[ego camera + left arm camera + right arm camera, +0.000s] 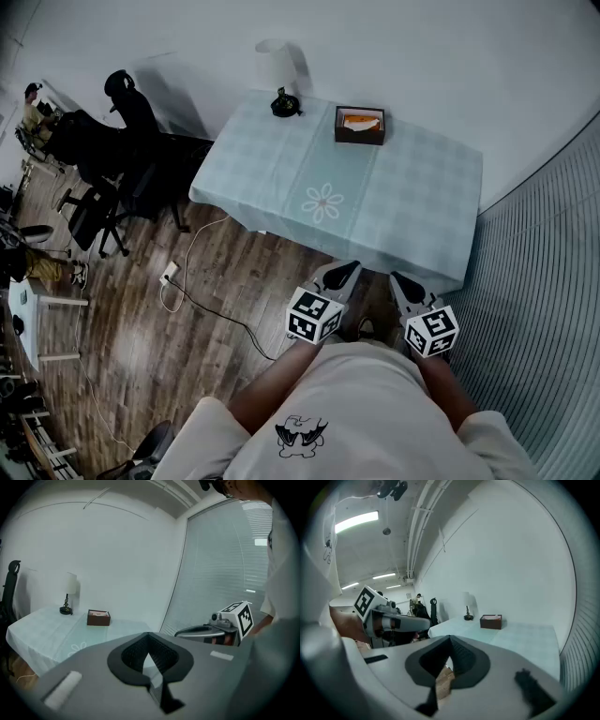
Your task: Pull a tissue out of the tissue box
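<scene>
left hand-held gripper (339,275): jaws pressed together, nothing between them, held just off the near edge of the table (412,187). right hand-held gripper (405,284) just beside it, jaws together too, empty. Well ahead of both, near the table's far edge: lamp (279,80), then tissue box (360,125) to its right.
</scene>
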